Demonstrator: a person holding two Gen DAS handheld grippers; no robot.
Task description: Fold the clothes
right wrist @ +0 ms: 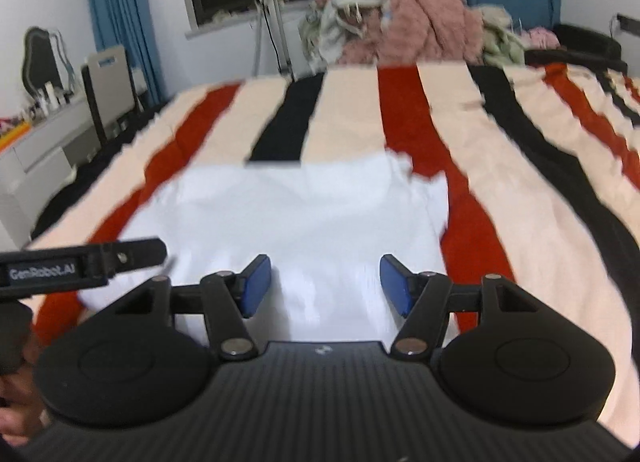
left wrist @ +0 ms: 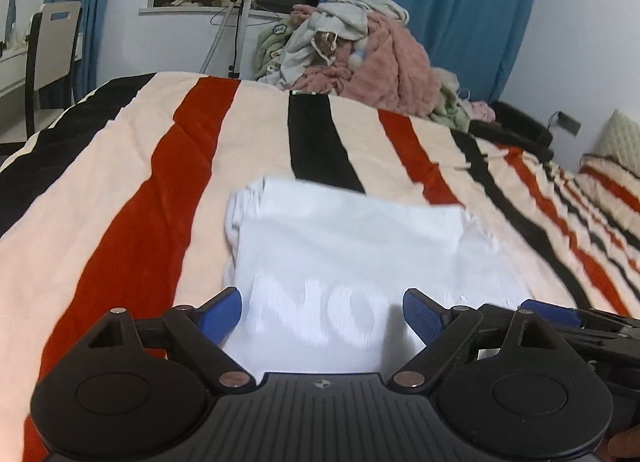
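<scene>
Here, the left gripper [left wrist: 322,316], a black two-finger claw with blue pads, stands spread wide with nothing between its fingers, hovering low over the near part of a white cotton T-shirt [left wrist: 352,246]. The right gripper [right wrist: 325,286], the same black and blue make, is likewise released and empty, just above the same shirt [right wrist: 288,218]. In the left view the right gripper's blue finger and black linkage show at the right edge, so the two tools sit close together.

The shirt lies flat on a bed under a cream blanket with red and black stripes [left wrist: 160,166]. It already forms a rough rectangle, with layered cloth bunched along its far left edge, and pale raised lettering [left wrist: 320,314] faces up near the left claw. That shape would fit a shirt partly folded with another fold to come, or one nearly finished.

By its look, the cloth is light, soft and limp; it will likely sag and wrinkle when lifted, and slide a little on the blanket. An edge or corner, pinched through all layers, seems the surest hold.

Beyond, a heap of pink, grey and green unfolded clothes [left wrist: 352,58] rests at the far side of the bed, before blue curtains.

The shirt's near hem is hidden under both tools. The right view is blurred, and the lettering cannot be read in full.
</scene>
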